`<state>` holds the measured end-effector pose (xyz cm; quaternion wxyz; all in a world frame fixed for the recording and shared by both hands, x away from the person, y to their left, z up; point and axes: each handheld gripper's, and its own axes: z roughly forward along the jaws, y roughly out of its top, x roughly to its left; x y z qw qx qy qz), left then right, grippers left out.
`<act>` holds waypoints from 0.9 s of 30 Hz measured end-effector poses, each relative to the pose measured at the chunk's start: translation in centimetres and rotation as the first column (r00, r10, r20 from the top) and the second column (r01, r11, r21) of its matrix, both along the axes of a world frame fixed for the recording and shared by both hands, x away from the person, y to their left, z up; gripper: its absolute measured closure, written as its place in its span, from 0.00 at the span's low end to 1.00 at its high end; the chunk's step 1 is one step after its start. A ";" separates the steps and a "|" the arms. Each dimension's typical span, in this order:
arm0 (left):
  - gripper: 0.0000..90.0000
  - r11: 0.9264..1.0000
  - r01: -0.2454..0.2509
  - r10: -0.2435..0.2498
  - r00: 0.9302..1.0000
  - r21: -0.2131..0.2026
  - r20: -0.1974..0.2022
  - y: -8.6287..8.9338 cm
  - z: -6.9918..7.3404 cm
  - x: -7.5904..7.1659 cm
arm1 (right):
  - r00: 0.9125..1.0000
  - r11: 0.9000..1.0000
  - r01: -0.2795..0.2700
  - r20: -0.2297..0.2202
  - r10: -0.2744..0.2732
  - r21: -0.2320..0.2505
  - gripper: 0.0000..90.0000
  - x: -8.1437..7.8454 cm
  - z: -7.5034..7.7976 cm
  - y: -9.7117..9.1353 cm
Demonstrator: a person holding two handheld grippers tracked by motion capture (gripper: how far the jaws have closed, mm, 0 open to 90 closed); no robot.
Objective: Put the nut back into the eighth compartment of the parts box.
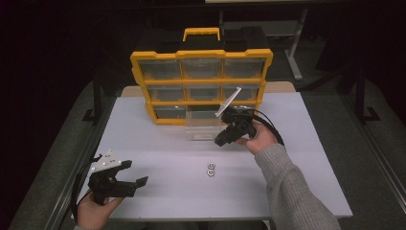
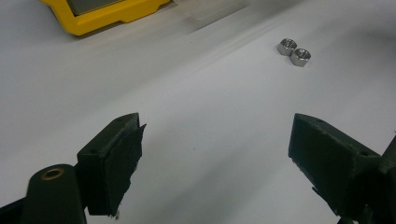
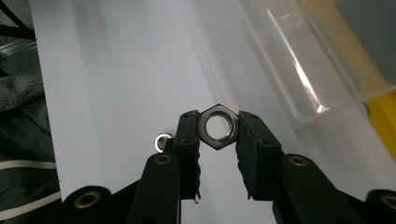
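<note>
Here the left gripper sits low at the near left of the white table, its jaws spread wide with nothing between them; in the left gripper view the two black pads stand well apart over bare tabletop. Farther in, near the middle of the table, two small steel nuts lie touching each other, and the left gripper view shows them side by side beyond the open jaws. To the right and farther back, the right gripper is lifted above the table, its jaws clamped on a hex nut: silvery, six-sided, its round threaded bore facing the camera, pinched by two opposite flats. Just beyond it a clear plastic drawer is pulled out onto the table from the yellow-framed organizer standing at the back.
</note>
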<state>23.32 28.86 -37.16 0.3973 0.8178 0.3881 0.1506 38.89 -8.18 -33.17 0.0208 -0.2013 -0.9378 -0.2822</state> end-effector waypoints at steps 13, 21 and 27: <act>0.19 1.000 -0.004 0.004 1.000 -0.002 0.001 0.2 0.2 0.0 | 0.999 1.000 0.015 0.037 -0.015 0.004 0.77 1.7 3.0 0.0; 0.19 1.000 -0.003 0.003 1.000 -0.006 0.003 0.2 0.2 0.0 | 0.998 1.000 0.016 0.057 -0.017 0.007 0.77 2.6 4.8 0.5; 0.19 1.000 0.000 0.000 1.000 -0.005 0.006 0.3 0.3 0.0 | 0.998 1.000 0.025 0.062 -0.025 0.003 0.77 3.4 5.8 1.1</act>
